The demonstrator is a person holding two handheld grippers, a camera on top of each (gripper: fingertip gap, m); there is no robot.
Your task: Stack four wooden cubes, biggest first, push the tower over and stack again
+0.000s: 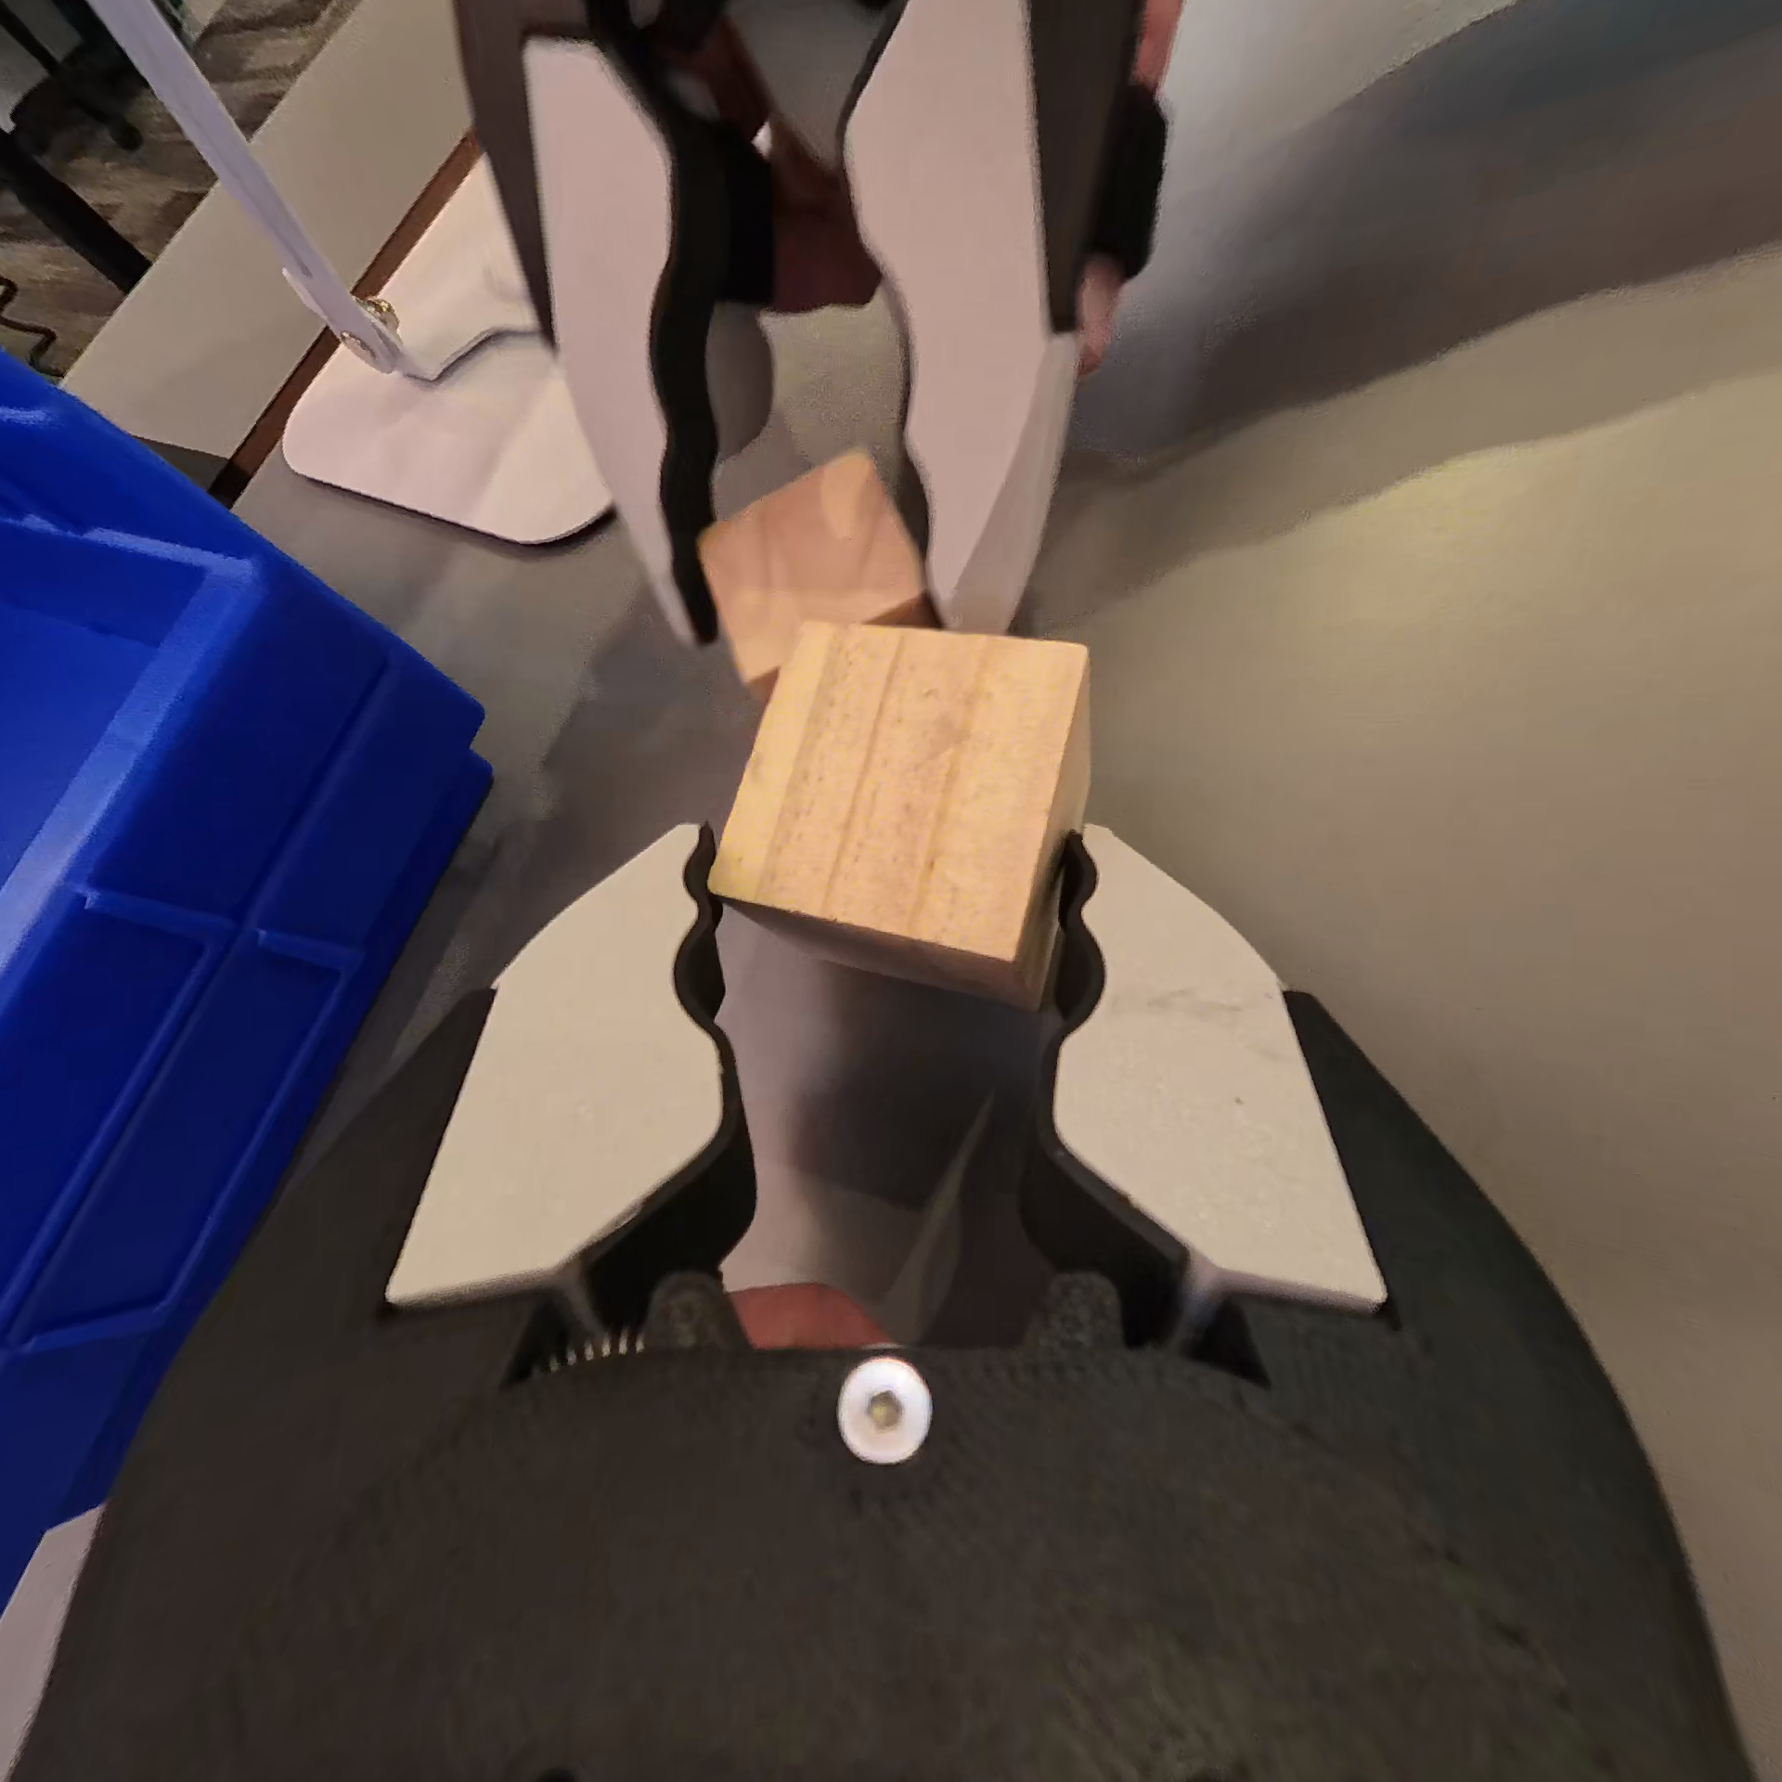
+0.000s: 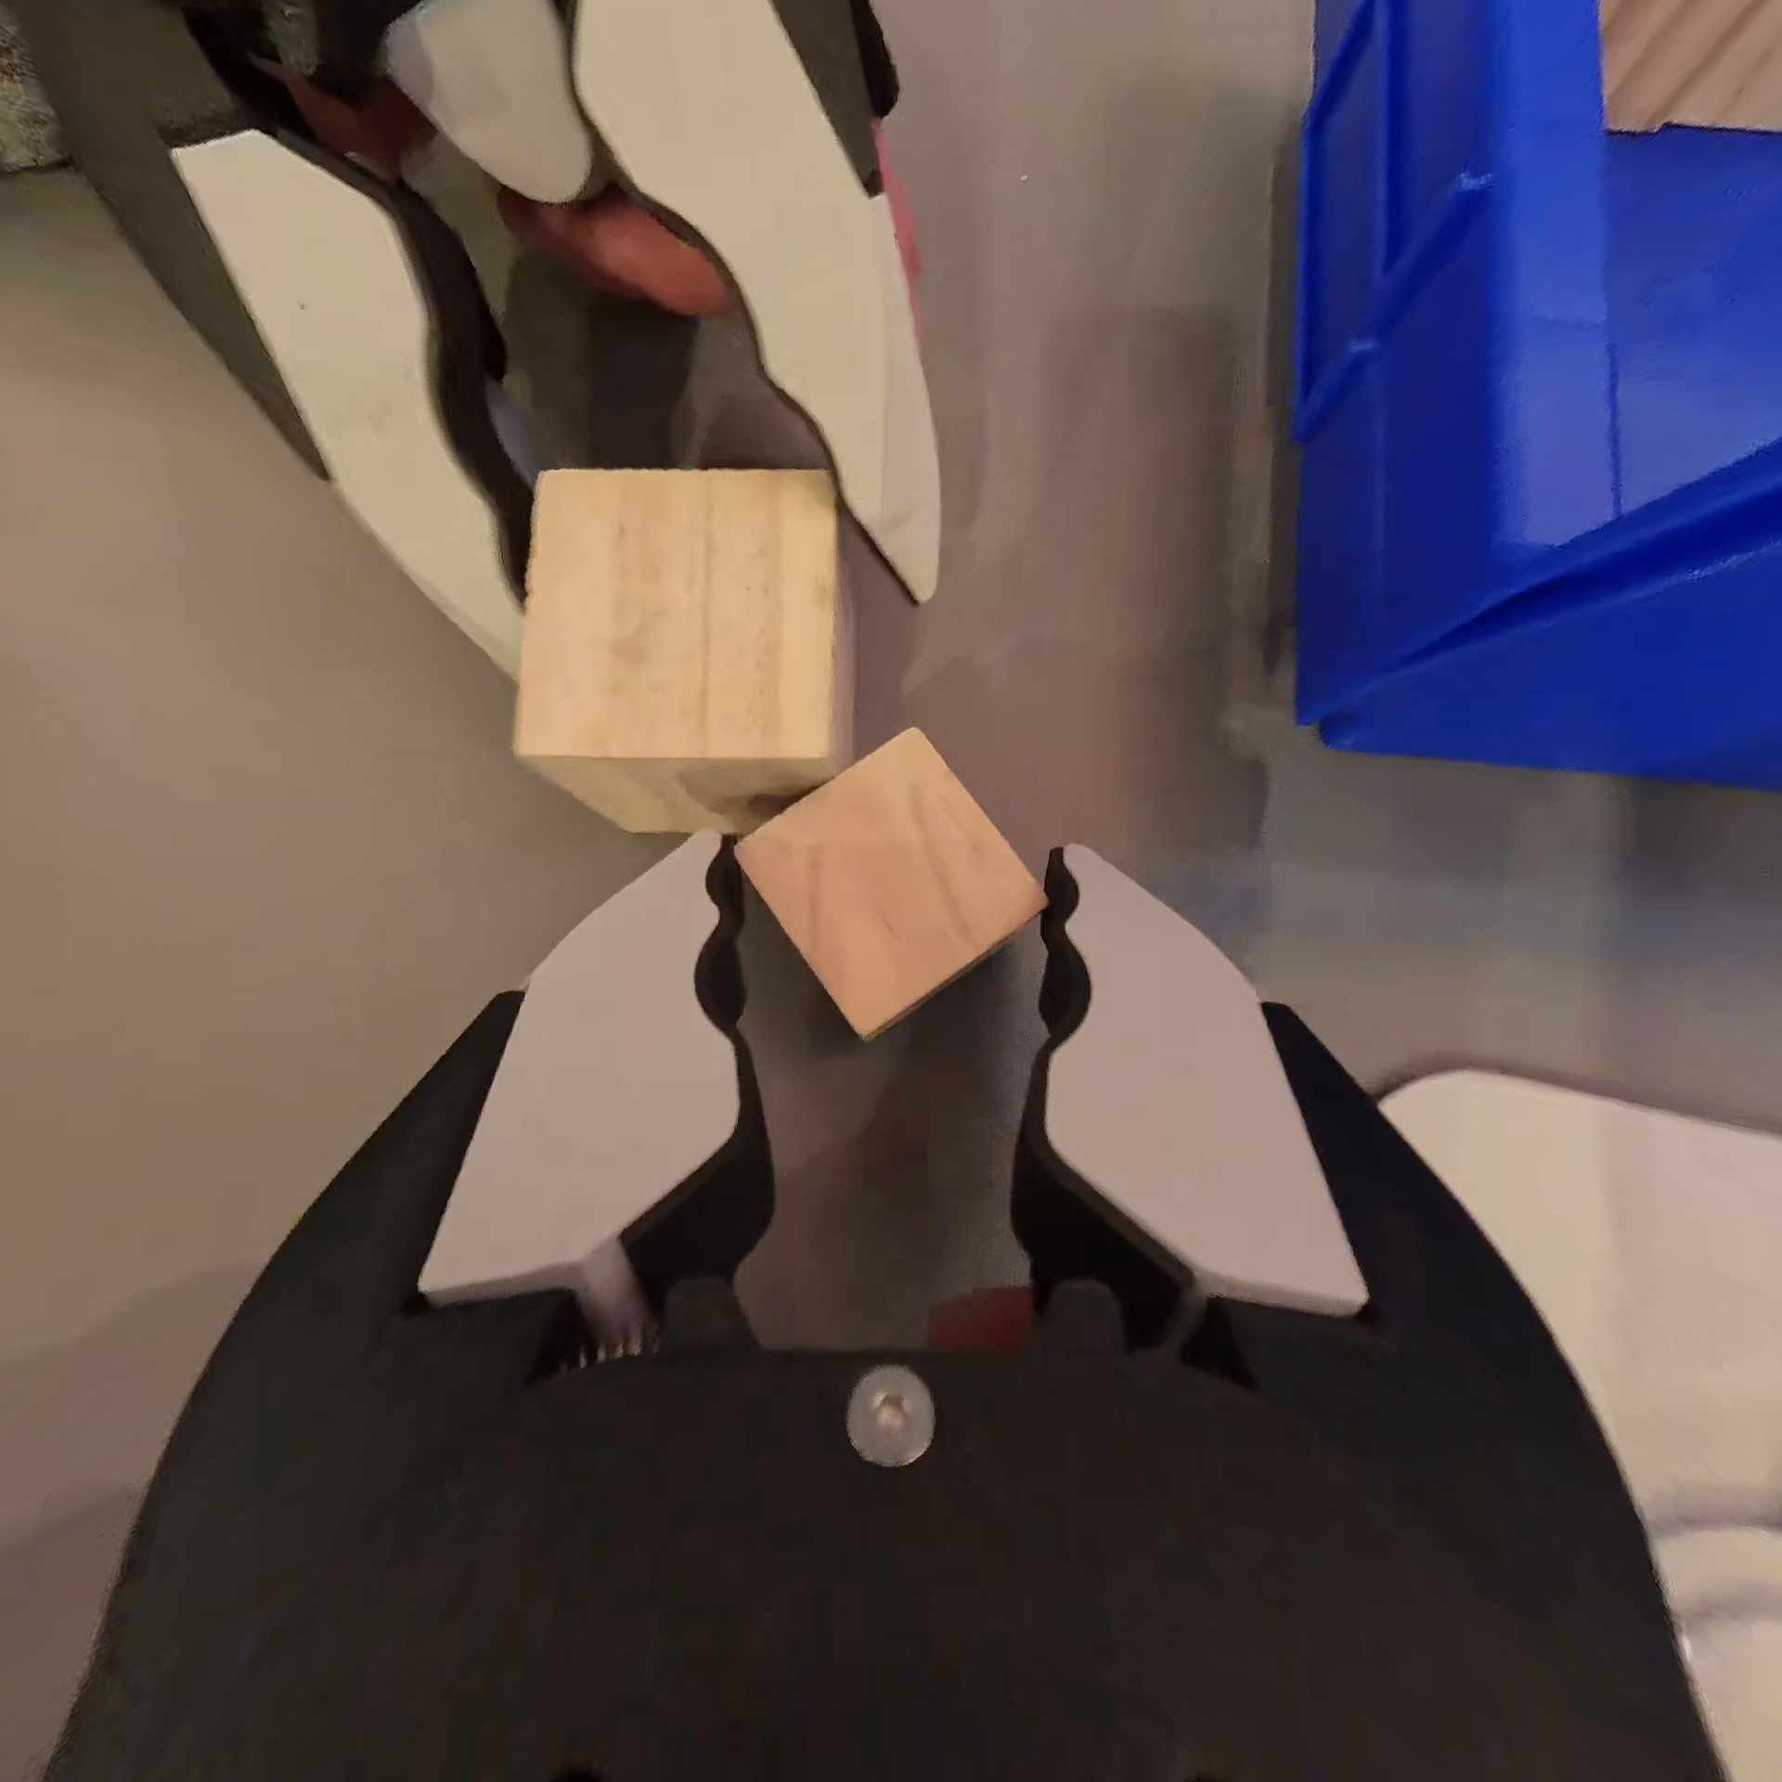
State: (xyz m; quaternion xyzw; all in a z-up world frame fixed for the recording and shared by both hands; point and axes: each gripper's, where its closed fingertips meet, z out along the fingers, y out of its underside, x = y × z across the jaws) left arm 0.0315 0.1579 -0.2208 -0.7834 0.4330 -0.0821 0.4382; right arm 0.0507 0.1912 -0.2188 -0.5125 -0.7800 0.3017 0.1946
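In the left wrist view, a blue plastic bin [image 1: 193,820] stands at the left on the grey surface [image 1: 1446,771]. Behind it, a flat white stand base [image 1: 434,453] lies on the surface. In the middle, the left gripper [image 1: 887,873] has its 2 fingers at the 2 sides of the bigger pale wooden cube [image 1: 906,800]. The black pads touch the cube's near corners, and the cube seems lifted, with its shadow on the surface below, so the fingers are pinching it. Just behind it is the smaller pale wooden cube [image 1: 810,569], between the fingers of the right gripper [image 1: 820,627], which comes down from above. Its fingers are spread, and the left fingertip is very near the cube. I cannot tell if this cube is resting on the surface.

In the right wrist view, the bigger cube [image 2: 675,646] is at the middle left, between the fingers of the left gripper [image 2: 723,617]. To its right and nearer, the smaller cube [image 2: 887,877] is turned with a corner toward the camera. The right gripper [image 2: 887,858] has its fingers apart on both sides of it, and the cube's corners are close to the pads. The 2 cubes are almost touching at 1 corner. The blue bin [image 2: 1543,482] is at the far right, well apart from the cubes.
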